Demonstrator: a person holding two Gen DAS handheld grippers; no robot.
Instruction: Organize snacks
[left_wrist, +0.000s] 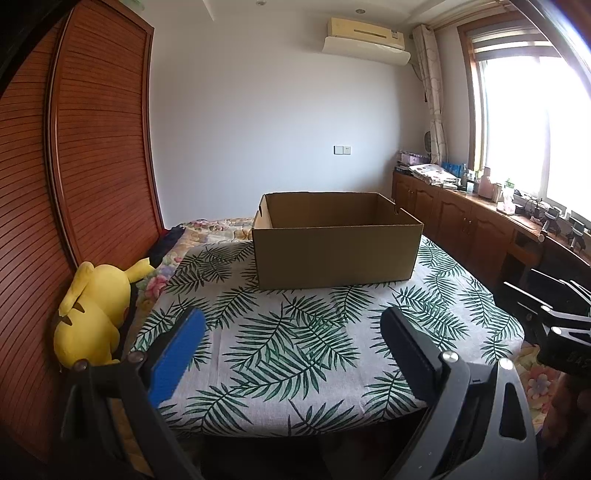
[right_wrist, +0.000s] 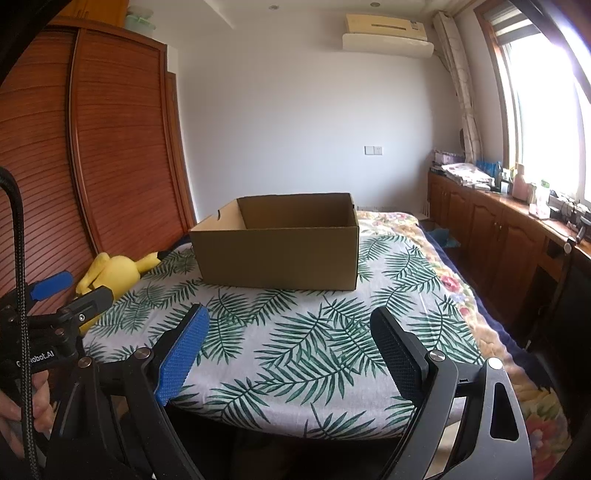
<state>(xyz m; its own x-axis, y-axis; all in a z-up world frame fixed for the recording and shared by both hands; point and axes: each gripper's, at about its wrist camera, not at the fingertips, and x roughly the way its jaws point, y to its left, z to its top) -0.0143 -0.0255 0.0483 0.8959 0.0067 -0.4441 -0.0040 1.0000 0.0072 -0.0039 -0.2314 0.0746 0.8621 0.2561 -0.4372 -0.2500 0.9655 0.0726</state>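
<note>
While no snacks show anywhere, the cardboard box (left_wrist: 334, 254) sits open on the leaf-print bench (left_wrist: 280, 354), its floor hidden; both the left tool (left_wrist: 291, 328) and right tool (right_wrist: 290, 326) hover spread and empty, fitting either start or finish.

**Camera placement, left and right wrist views**

Each fisheye looked forward between its own fingers, from low at the near edge of the leaf-print cloth (left_wrist: 295, 354), toward the far white wall. The right view sat rightward of the left. Both shared the cardboard box (left_wrist: 334, 254) (right_wrist: 279, 254), yellow plush toy (left_wrist: 92, 314) (right_wrist: 114, 271), wardrobe and window.
</note>
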